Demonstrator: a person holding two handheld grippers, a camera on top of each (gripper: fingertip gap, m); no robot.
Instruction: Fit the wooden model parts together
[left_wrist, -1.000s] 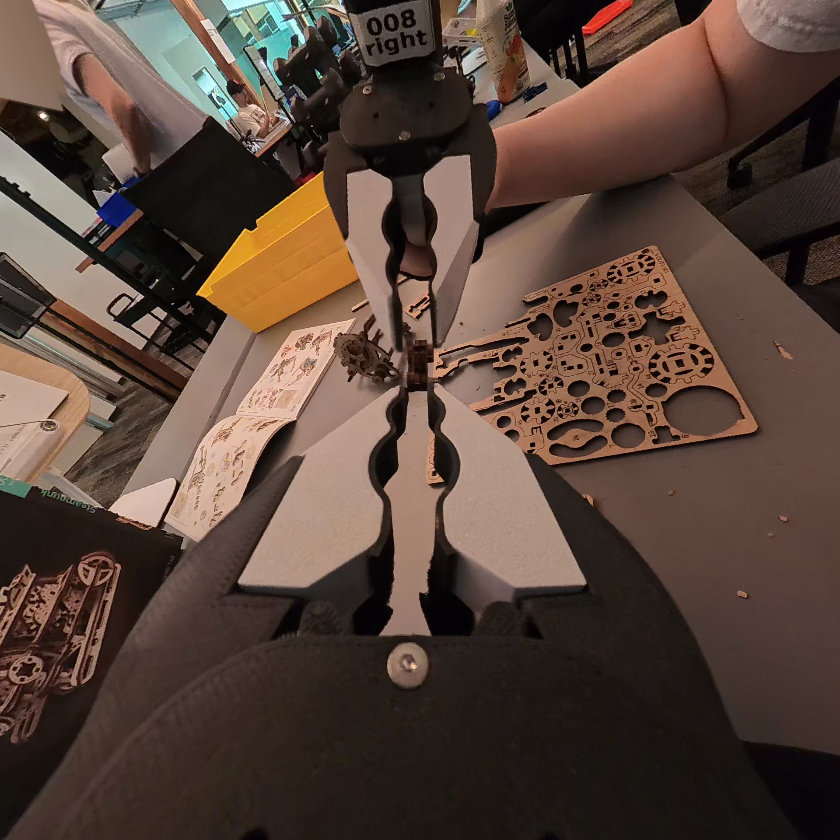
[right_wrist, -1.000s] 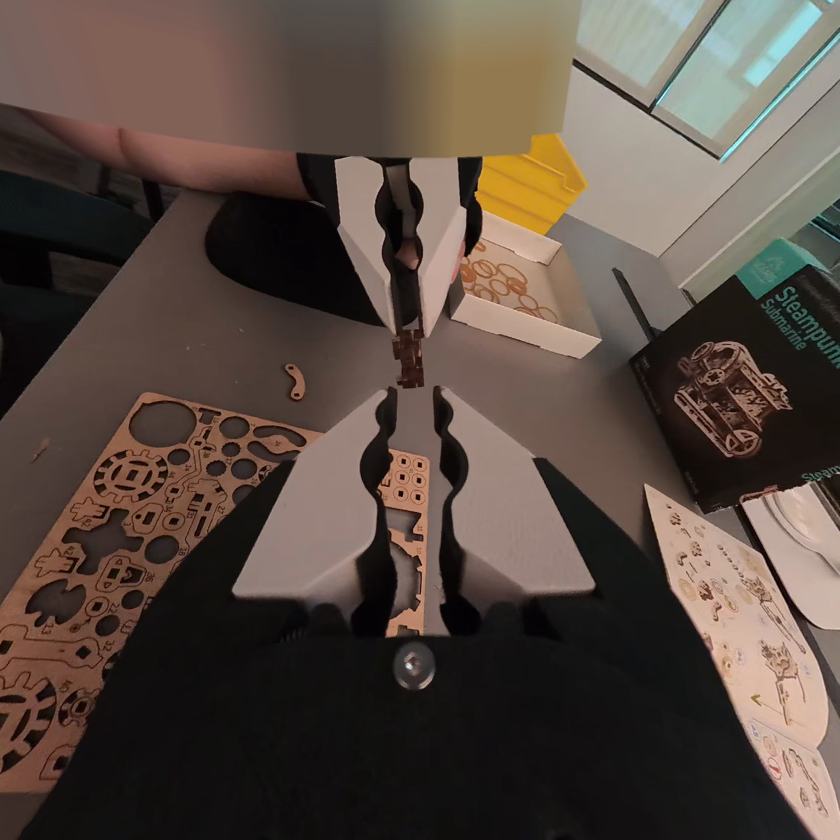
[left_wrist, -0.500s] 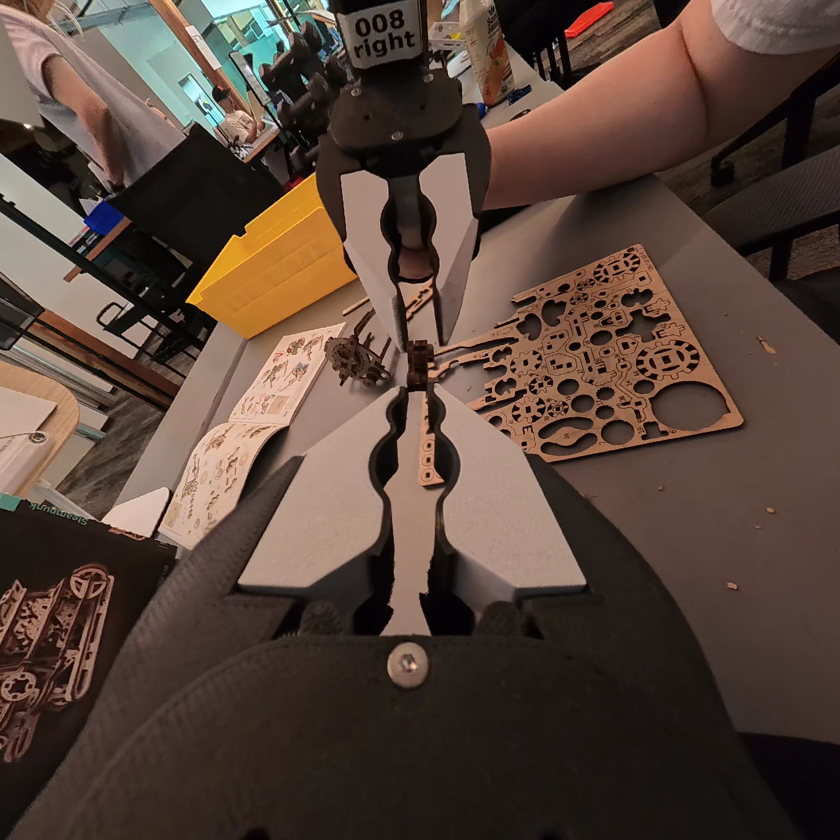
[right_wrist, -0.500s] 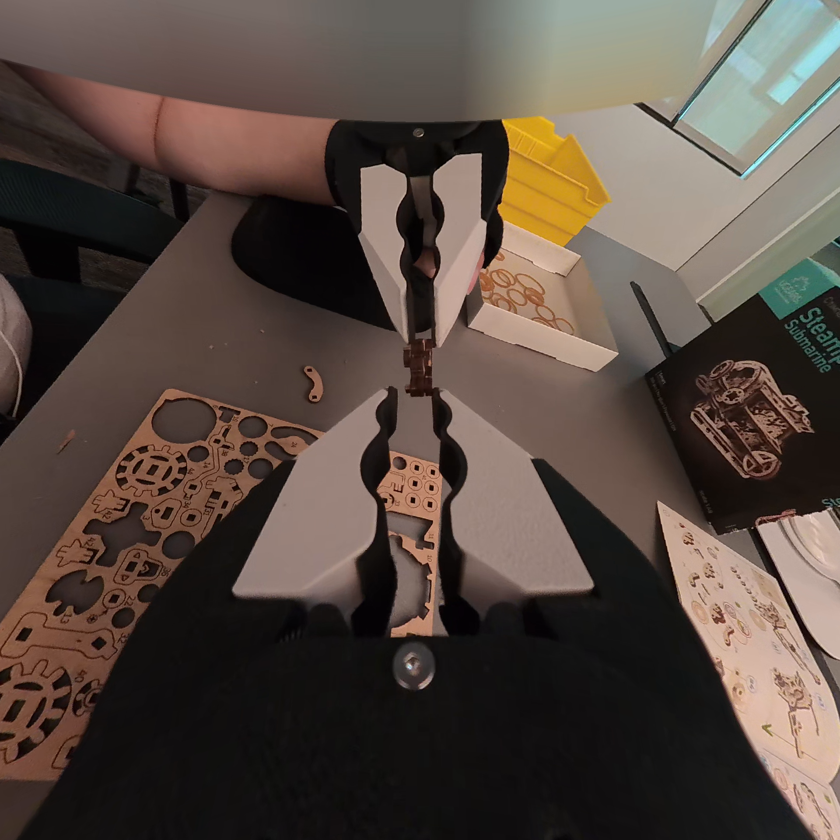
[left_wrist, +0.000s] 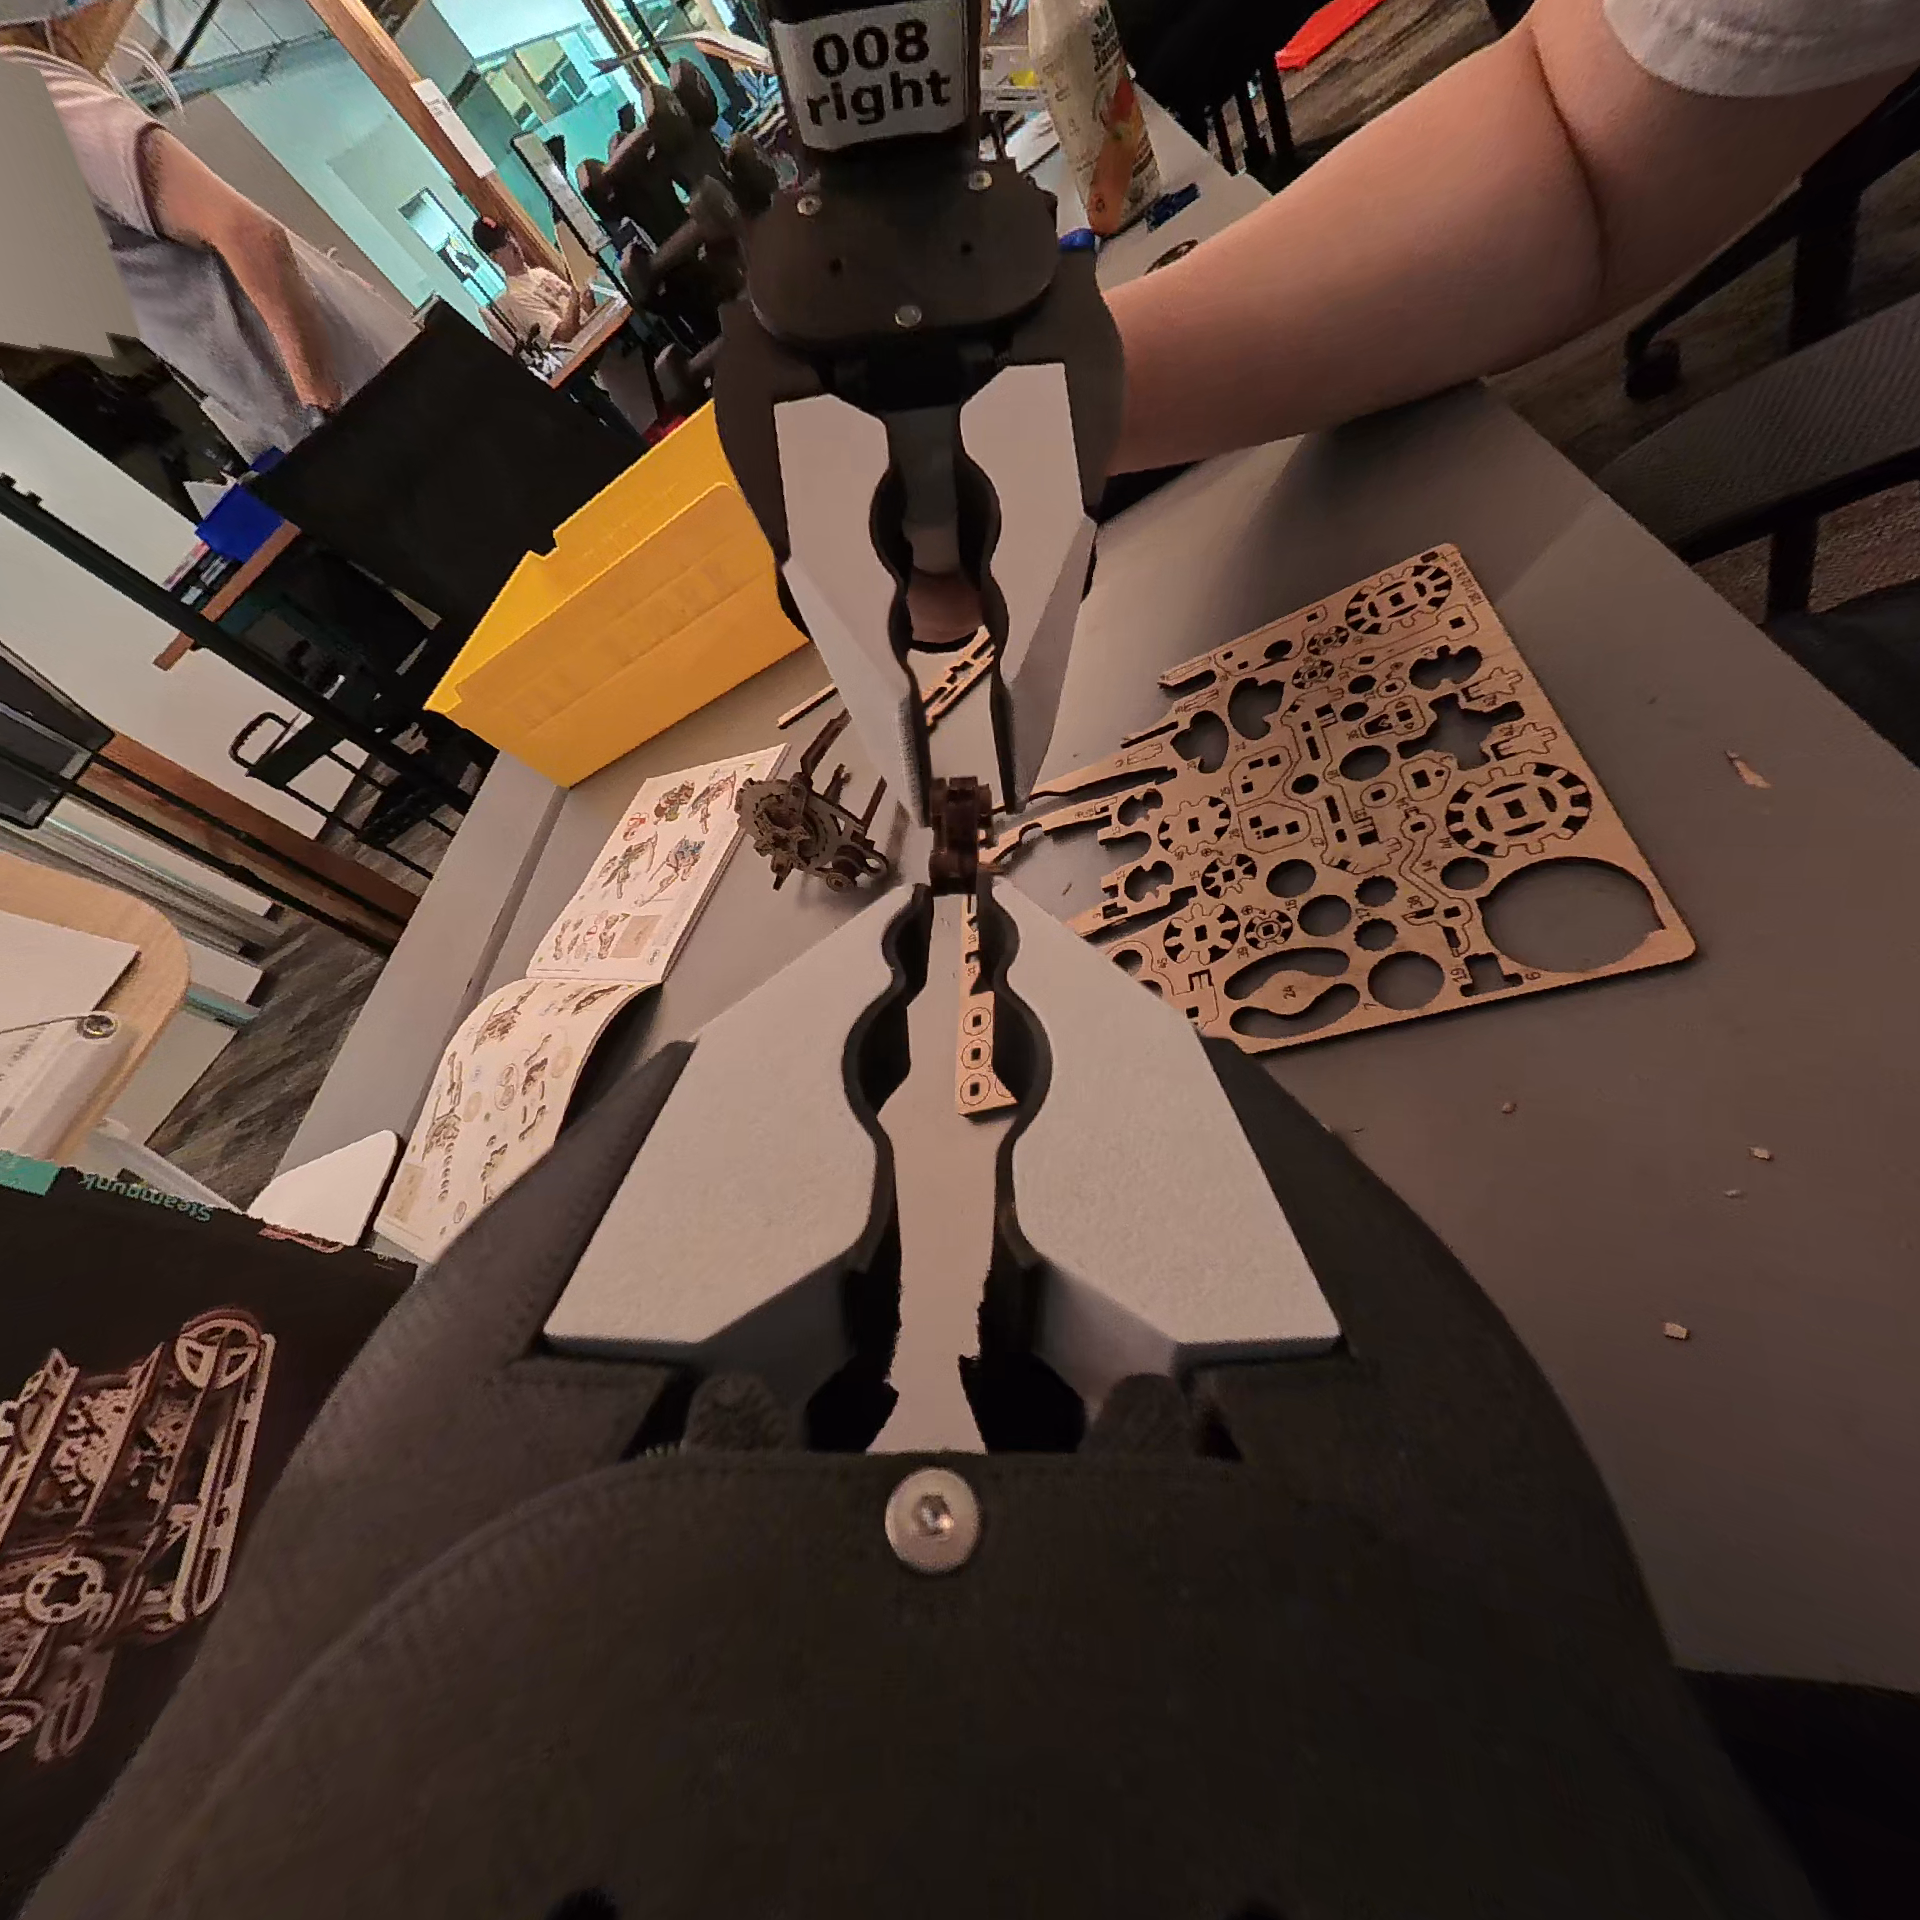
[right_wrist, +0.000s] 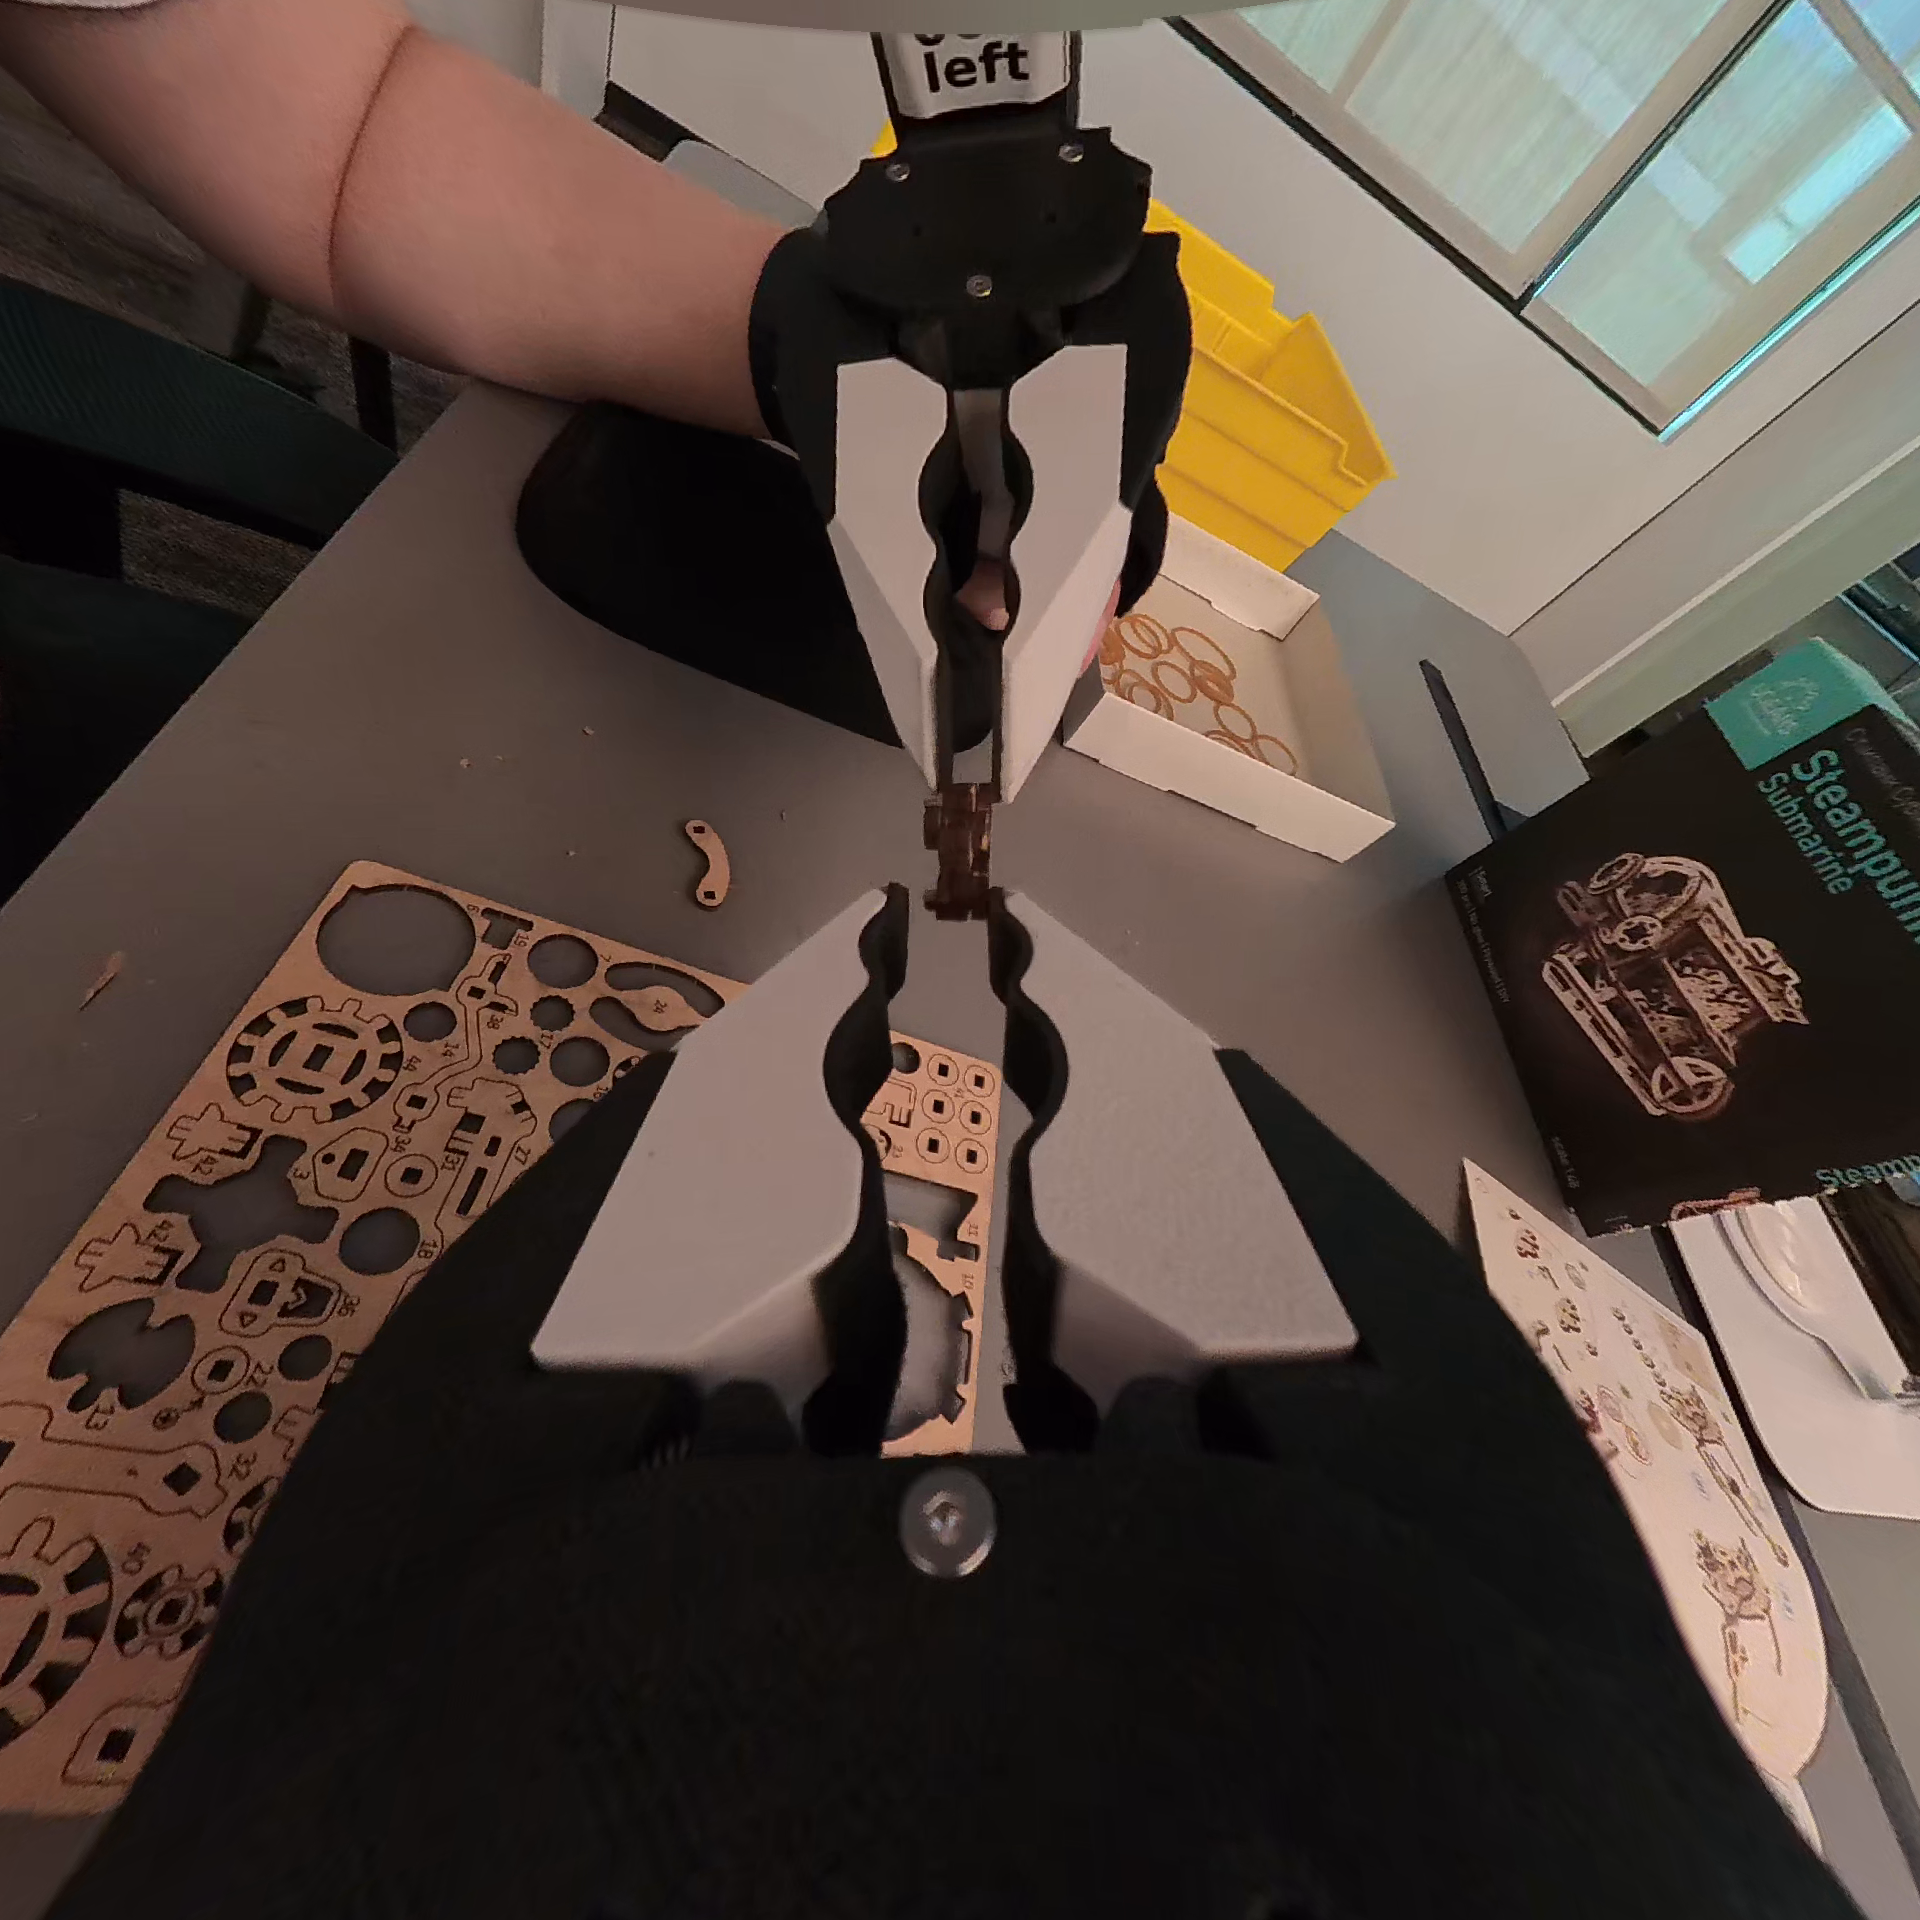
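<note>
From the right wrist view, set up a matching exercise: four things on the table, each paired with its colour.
Things:
1. stacked bins
2. tray of rubber bands
3. model kit box
4. punched-out wooden sheet

Colours:
A. light tan
B. black with a teal corner
C. yellow
D. white

Pairs: 1-C, 2-D, 3-B, 4-A

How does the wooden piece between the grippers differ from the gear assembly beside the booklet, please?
The wooden piece is off the table, held by the left gripper; the gear assembly lies on the table, untouched. The wooden piece is small and narrow; the gear assembly is bulkier, with protruding arms. Both are dark wood.
</note>
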